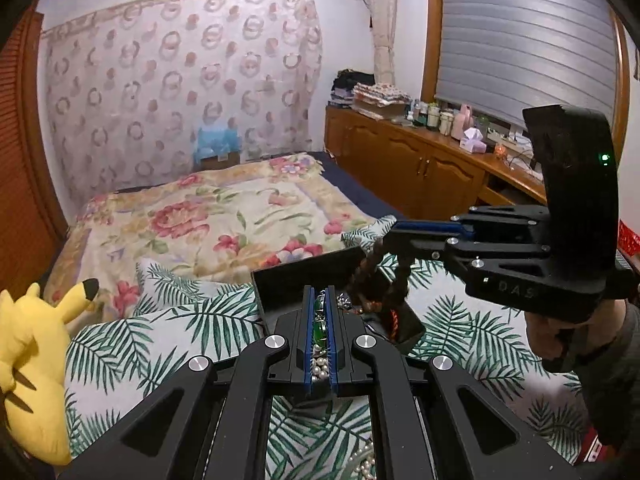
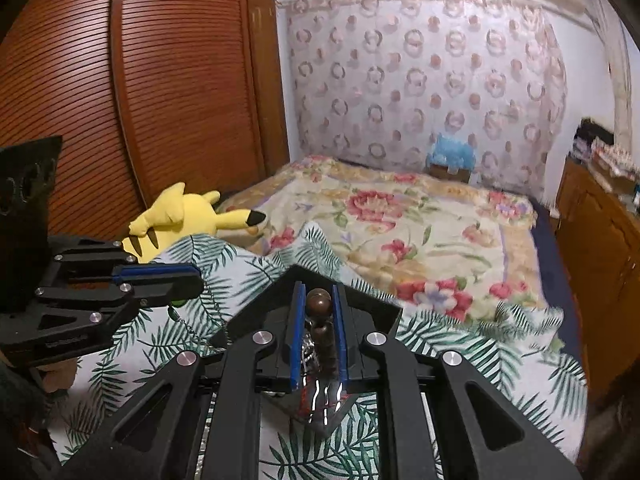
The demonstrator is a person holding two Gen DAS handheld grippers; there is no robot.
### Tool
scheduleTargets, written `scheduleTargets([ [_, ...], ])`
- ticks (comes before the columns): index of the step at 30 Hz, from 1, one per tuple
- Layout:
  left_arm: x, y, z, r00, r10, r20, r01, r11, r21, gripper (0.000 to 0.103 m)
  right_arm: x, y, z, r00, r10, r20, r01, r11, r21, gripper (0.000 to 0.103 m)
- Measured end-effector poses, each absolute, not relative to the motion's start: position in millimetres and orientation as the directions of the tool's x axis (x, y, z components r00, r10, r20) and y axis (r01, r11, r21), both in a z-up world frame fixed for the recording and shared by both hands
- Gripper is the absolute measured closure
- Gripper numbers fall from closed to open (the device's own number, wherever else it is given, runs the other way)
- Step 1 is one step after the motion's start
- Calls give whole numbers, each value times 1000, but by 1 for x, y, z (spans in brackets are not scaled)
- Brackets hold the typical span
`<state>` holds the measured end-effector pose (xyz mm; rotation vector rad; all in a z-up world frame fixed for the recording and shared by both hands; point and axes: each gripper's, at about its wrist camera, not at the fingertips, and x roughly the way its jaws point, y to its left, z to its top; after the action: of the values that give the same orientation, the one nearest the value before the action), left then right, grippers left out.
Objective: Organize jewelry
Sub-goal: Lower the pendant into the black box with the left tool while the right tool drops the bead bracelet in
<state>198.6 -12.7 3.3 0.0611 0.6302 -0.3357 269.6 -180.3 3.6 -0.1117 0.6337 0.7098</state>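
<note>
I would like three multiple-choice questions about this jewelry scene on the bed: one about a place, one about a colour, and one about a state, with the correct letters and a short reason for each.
1. Where is the black jewelry box?
A. On the palm-leaf cloth on the bed
B. On the wooden cabinet
C. On the floor

2. What colour are the beads held by the right gripper?
A. White
B. Dark brown
C. Yellow

3. How does the left gripper stand?
A. Wide open, holding nothing
B. Shut on green bead jewelry
C. Lying flat on the bed

Answers:
1 A, the box sits on the palm-leaf cloth.
2 B, the brown bead strand between the jaws is dark brown.
3 B, the green bead jewelry shows between the nearly closed jaws.
</note>
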Motion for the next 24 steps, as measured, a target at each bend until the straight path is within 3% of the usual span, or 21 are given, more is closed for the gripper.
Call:
scheduleTargets([
  [2,205,-13,1,752,-288,-593,329,943,-41,98,276,-182,-3,574,570,-588,-629,767,130,70],
  [18,245,-19,-10,737,-279,-616,337,941,-24,98,280,-199,-24,614,495,-615,-565,819,96,70],
  [20,246,-19,-12,735,-274,-620,330,943,-26,89,277,-200,-24,615,492,-616,-564,821,93,70],
  [22,244,-17,-13,740,-267,-617,320,947,-26,52,276,-201,-24,616,493,-615,-564,821,93,70],
  [24,239,-15,-13,748,-263,-610,313,949,-25,46,275,-201,-24,617,491,-615,-563,821,90,70],
])
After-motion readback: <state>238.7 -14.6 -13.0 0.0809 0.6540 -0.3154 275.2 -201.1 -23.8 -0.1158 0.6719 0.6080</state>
